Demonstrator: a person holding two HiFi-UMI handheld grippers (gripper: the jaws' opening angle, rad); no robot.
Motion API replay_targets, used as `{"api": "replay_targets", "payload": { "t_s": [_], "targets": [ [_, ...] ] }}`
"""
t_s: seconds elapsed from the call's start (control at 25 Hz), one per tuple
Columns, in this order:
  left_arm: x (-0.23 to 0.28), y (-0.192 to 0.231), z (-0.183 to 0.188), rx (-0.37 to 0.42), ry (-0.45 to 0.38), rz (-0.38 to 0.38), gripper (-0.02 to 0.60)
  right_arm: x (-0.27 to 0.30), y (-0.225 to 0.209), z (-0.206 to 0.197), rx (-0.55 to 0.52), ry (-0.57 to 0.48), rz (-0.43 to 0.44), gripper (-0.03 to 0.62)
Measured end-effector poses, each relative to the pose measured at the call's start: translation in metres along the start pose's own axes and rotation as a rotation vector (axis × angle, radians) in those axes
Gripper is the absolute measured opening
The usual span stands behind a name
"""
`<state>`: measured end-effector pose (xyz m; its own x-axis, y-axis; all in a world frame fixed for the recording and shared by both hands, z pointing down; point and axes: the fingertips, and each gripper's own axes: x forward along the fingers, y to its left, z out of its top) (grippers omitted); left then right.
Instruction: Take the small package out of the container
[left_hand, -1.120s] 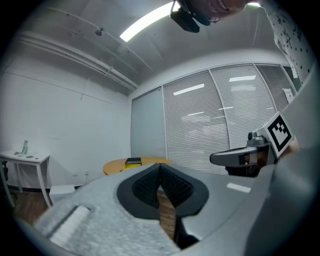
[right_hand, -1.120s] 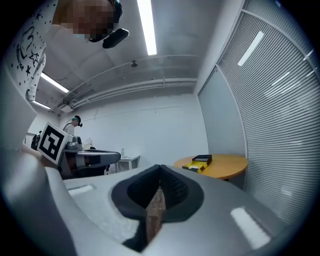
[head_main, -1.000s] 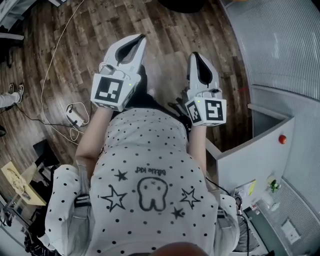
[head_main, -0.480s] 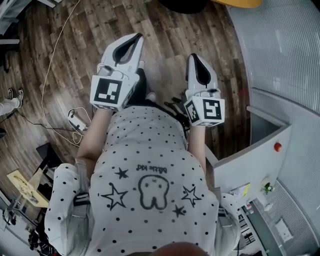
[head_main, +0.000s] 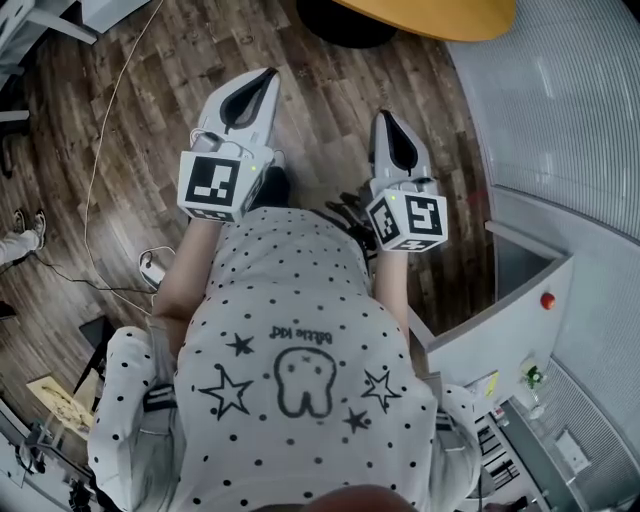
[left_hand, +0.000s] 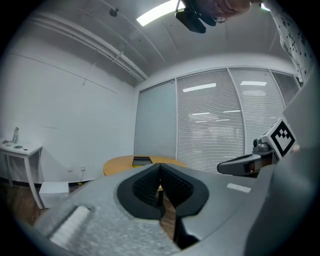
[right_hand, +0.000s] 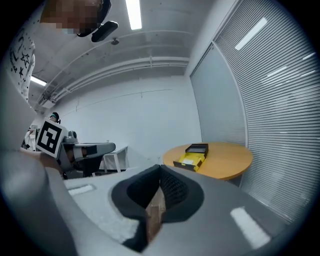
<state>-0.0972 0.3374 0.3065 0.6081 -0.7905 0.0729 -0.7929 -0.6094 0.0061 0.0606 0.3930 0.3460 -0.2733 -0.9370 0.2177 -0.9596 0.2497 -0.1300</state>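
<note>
A round wooden table (right_hand: 222, 161) stands ahead by the blind-covered glass wall; its edge (head_main: 430, 15) shows at the top of the head view. On it lies an open black container (right_hand: 196, 150) with a yellow lining or package (right_hand: 190, 160) showing; I cannot tell which. The same container (left_hand: 142, 160) shows small and far in the left gripper view. My left gripper (head_main: 268, 76) and right gripper (head_main: 386, 116) are held out side by side over the wooden floor, well short of the table. Both are shut with nothing between the pads.
A grey cabinet with a red button (head_main: 545, 300) stands close on my right. Cables and a power strip (head_main: 152, 268) lie on the floor to my left. A white side table (left_hand: 20, 149) and a white box (left_hand: 54, 192) stand by the left wall.
The floor has slid down the head view and the table's edge has come in at the top. Both grippers keep the same pose and stay shut.
</note>
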Motion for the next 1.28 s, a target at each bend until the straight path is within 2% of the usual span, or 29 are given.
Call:
{"api": "replay_targets", "payload": {
  "t_s": [0.44,0.64,0.84,1.0,1.28],
  "targets": [
    [0.040,0.038,-0.009,-0.024,0.012,-0.026,0.009,0.043,-0.013,0.013,0.026,-0.027,-0.042,0.005],
    [0.074,0.050,-0.008,-0.039,0.017,-0.021,0.009,0.078,-0.029,0.015,0.035,-0.015,-0.018,0.005],
    [0.077,0.056,-0.007,-0.023,0.013,-0.026,0.011,0.081,-0.025,0.024,0.028,-0.042,-0.009,0.005],
    [0.096,0.065,-0.021,-0.031,0.037,-0.040,0.011,0.102,-0.033,0.020,0.044,-0.034,-0.012,0.005],
    [0.093,0.064,-0.026,-0.036,0.062,-0.035,0.011,0.102,-0.030,0.021,0.060,-0.021,0.008,0.005]
  ]
}}
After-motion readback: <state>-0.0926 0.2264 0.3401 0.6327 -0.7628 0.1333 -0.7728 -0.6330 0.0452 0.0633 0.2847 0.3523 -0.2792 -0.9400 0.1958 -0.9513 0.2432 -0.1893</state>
